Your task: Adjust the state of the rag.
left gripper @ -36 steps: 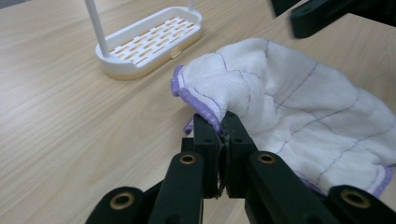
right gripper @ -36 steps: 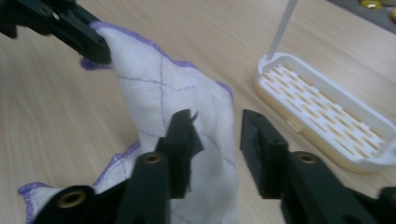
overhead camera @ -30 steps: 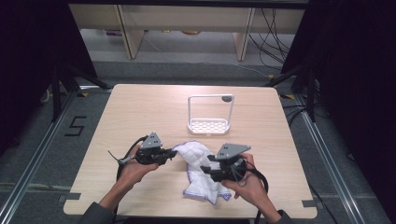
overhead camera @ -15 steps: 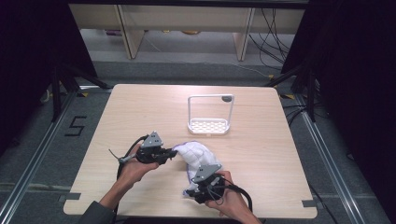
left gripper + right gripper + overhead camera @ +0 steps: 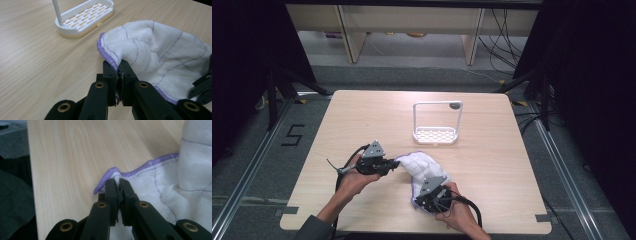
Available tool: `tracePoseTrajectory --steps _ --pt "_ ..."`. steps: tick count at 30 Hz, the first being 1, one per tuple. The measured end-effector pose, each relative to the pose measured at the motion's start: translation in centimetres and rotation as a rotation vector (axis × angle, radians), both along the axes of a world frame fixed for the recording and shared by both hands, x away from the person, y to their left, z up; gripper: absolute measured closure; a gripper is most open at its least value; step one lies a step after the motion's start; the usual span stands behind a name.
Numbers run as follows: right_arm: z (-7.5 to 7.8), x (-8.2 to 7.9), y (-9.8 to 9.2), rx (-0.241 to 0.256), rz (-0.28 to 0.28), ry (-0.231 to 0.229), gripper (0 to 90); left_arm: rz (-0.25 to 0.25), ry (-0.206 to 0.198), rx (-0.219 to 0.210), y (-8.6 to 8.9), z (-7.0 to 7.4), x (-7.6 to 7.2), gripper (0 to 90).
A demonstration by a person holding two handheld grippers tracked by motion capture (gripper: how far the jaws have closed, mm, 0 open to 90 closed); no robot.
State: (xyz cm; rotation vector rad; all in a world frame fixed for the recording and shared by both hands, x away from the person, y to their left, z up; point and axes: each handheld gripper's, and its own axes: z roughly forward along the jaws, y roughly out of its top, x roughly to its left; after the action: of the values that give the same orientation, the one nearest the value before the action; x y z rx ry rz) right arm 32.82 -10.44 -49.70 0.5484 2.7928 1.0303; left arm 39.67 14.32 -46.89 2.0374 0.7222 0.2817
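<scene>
On the pale wooden table, the left black two-jaw gripper was held at the near left, its jaws pointed to the right. In the left gripper view, this gripper was seen clamped on the purple-stitched edge of the white quilted cloth with purple hem, the jaws pressed together with the hem pinched between them. The cloth was bunched near the front middle of the table, between the two grippers, and was raised into a hump. Behind it, well apart toward the far side, a white plastic slotted rack with a tall loop handle stood upright on the table. Further right and nearer the front edge, the right black two-jaw gripper was held against the cloth's near edge. In the right gripper view, this gripper was closed on a corner of the purple hem, with the cloth lying on the wood beside it.
</scene>
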Motion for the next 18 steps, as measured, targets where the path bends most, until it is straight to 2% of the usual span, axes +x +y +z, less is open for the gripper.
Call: tracePoseTrajectory --steps 1,2,3,4,5,7,8,9,10,11,12,13,14,15,16,18 --pt "1.2 -0.2 -0.7 0.033 -0.005 0.0 87.5 0.001 0.004 -0.012 0.4 0.2 -0.2 85.1" --pt "1.2 -0.2 -0.7 0.033 -0.005 0.0 87.5 0.001 0.004 -0.012 0.4 0.2 -0.2 85.1" --pt "2.9 -0.5 -1.7 0.086 -0.005 -0.031 87.6 0.001 0.006 -0.019 1.0 0.6 -0.5 85.1" --pt "3.6 -0.7 -2.1 0.113 -0.005 -0.034 87.6 0.001 0.006 -0.019 1.0 0.6 -0.5 85.1" --pt "3.6 -0.7 -2.1 0.113 -0.005 -0.034 87.6 -0.001 0.005 -0.008 1.5 1.0 -0.8 85.1" --pt "5.7 -1.3 -3.5 0.175 -0.021 -0.058 87.6 -0.003 -0.015 0.013 2.3 1.8 -1.5 84.9" --pt "7.2 -1.8 -4.7 0.219 -0.044 -0.093 87.7 0.002 -0.023 0.019 2.8 2.3 -1.9 84.7" --pt "7.7 -1.9 -5.1 0.233 -0.05 -0.104 87.7 -0.007 -0.02 0.003 3.6 3.2 -2.7 84.5" --pt "7.7 -1.9 -5.1 0.233 -0.05 -0.104 87.7 -0.007 -0.02 0.003 3.6 3.2 -2.7 84.3" --pt "8.9 -2.4 -6.3 0.262 -0.073 -0.129 87.7 -0.019 -0.021 0.006 4.2 4.4 -4.1 84.0" --pt "9.3 -2.5 -6.6 0.275 -0.074 -0.132 87.7 -0.019 -0.021 0.006 4.2 4.4 -4.1 83.8" --pt "9.8 -2.6 -6.9 0.289 -0.081 -0.135 87.7 -0.046 -0.012 0.004 4.5 5.5 -5.5 83.4" --pt "10.3 -2.9 -7.3 0.308 -0.096 -0.131 87.7 -0.046 -0.012 0.004 4.5 5.5 -5.5 83.0" --pt "10.3 -2.9 -7.3 0.308 -0.096 -0.131 87.7 -0.068 -0.006 0.001 4.7 6.3 -6.4 83.0" --pt "10.8 -2.9 -7.5 0.326 -0.092 -0.15 87.7 -0.071 0.005 -0.007 4.9 6.9 -7.0 82.9" --pt "11.9 -3.2 -7.9 0.344 -0.09 -0.177 87.7 -0.077 0.01 0.01 5.2 8.0 -8.2 83.0"
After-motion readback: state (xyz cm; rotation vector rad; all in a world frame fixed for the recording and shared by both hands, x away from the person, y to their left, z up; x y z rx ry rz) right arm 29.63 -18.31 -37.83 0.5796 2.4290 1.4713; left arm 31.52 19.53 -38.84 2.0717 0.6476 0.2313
